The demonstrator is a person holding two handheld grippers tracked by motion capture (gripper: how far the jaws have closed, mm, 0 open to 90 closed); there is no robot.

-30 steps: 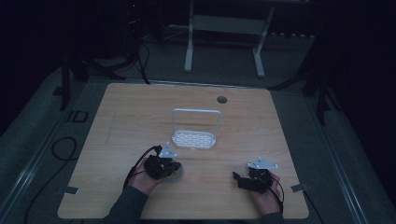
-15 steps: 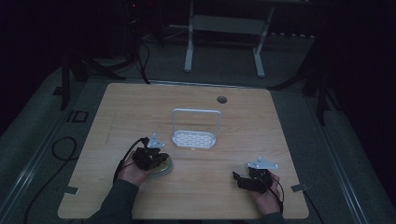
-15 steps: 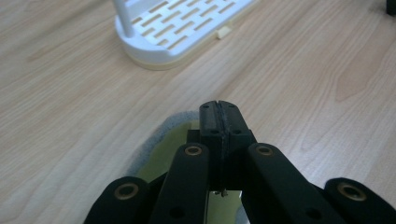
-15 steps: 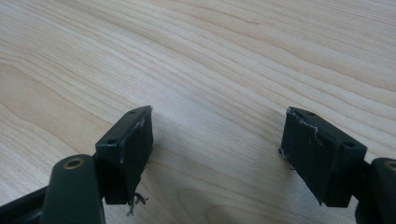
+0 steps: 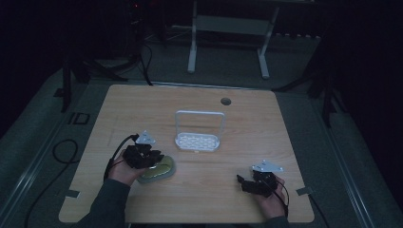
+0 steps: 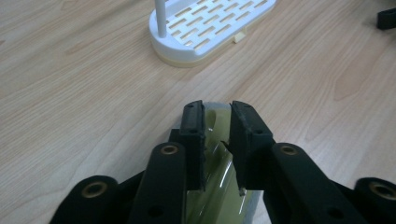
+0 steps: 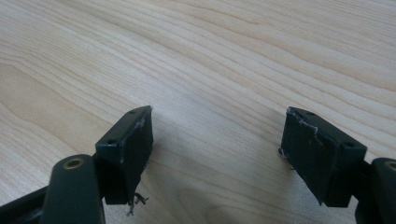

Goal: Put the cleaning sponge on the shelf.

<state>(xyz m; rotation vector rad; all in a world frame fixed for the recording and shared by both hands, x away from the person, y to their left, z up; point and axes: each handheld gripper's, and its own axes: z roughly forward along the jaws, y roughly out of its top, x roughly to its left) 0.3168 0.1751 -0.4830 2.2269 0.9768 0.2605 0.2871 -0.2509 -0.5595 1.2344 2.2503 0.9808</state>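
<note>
High view: pale wooden table (image 5: 199, 199); white slotted plastic rack with an upright wire hoop (image 5: 197, 140) near its middle. Left gripper (image 5: 151, 157) sits on a shallow olive-green glossy dish (image 5: 161, 171) lying flat on the table, near the rack. Right gripper (image 5: 242, 181) well apart, near the front edge.

Left gripper view: jaws narrow, clamped on the dish (image 6: 219, 186) rim; rack (image 6: 210, 28) beyond.

Right gripper view: right gripper (image 7: 215, 140) jaws wide, nothing between them, bare table (image 7: 224, 60) below
</note>
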